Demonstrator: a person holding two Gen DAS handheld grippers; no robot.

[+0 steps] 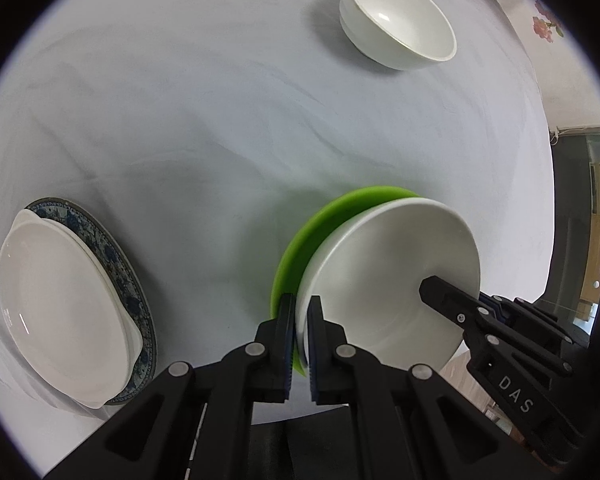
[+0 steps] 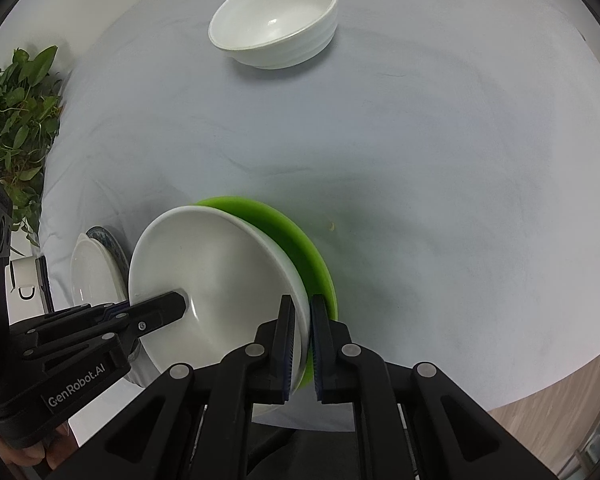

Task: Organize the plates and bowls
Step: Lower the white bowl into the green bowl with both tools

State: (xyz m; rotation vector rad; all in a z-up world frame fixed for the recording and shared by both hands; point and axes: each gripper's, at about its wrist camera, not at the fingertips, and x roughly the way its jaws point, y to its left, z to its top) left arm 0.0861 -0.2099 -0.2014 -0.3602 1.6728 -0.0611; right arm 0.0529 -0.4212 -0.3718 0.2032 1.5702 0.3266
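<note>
Both grippers grip one stack at opposite rims: L gripper (image 1: 302,344) and R gripper (image 2: 303,346) each clamp white dish (image 1: 392,280) plus green plate (image 1: 300,240), near tabletop (image 1: 204,112) front edge. Recommended: move grippers in sync, keep stack level, avoid rim slip.

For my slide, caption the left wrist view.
Both grippers clamp a white bowl stacked on a green plate.

From my left wrist, the deep bowl (image 1: 388,280) sits on the plate (image 1: 300,248) just ahead at one o'clock, a second bowl (image 1: 400,20) lies well beyond them at one o'clock, and a handled dish (image 1: 60,300) rests on a patterned plate (image 1: 136,312) at nine o'clock.
</note>
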